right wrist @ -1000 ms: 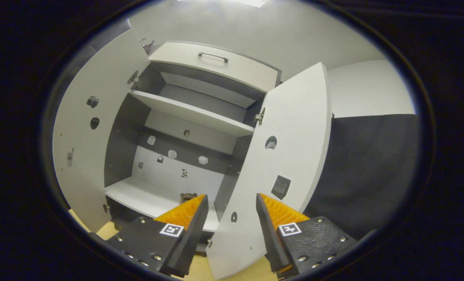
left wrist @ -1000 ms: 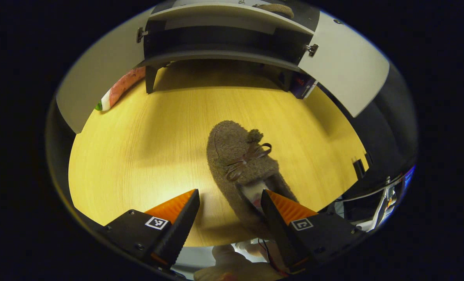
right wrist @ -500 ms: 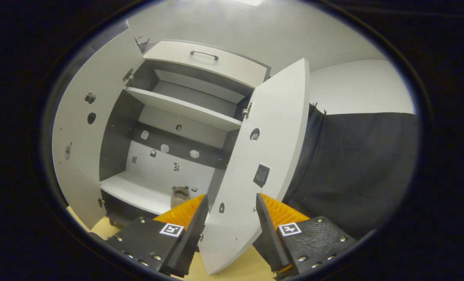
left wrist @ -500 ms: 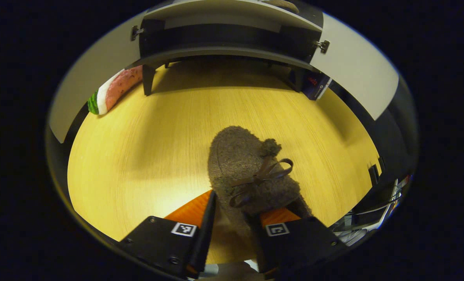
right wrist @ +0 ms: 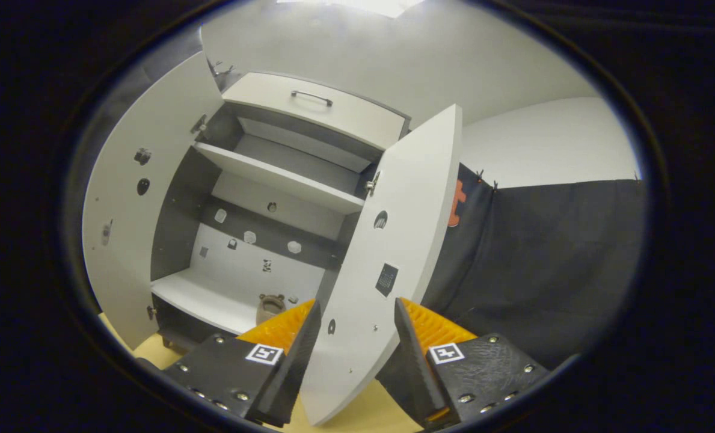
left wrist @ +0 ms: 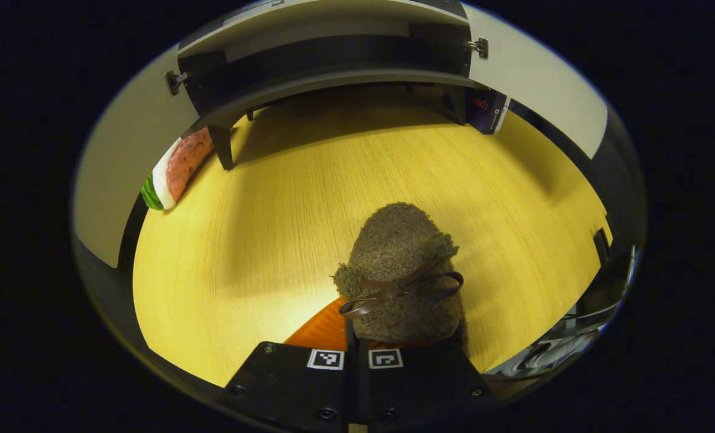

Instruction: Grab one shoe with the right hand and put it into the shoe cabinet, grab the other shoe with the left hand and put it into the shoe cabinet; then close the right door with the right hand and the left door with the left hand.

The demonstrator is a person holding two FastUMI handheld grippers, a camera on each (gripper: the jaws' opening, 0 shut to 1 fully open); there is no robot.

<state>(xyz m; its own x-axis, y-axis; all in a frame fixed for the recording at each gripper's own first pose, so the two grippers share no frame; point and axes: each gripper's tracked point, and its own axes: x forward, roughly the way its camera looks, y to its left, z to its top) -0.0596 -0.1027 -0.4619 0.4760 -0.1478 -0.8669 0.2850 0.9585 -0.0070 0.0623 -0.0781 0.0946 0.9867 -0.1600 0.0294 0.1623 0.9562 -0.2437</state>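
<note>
1. Left gripper (left wrist: 357, 361) pinches the shoe (left wrist: 402, 273) by its heel end, fingers nearly together; right gripper (right wrist: 354, 328) is spread, right door (right wrist: 387, 258) between its fingers, contact unclear.
2. Floor (left wrist: 285, 198) is yellow wood; white wall (right wrist: 429, 54) behind.
3. Shoe's toe and long axis point at the cabinet (left wrist: 327, 66).
4. Other shoe (right wrist: 269, 307) sits on the lower shelf (right wrist: 204, 297); both doors open.
5. Watermelon toy (left wrist: 174, 171) and box (left wrist: 486, 111) flank the cabinet legs.

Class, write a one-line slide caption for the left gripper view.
Left tongs shut on a fuzzy brown slipper above the wooden floor, facing the open shoe cabinet.
</note>
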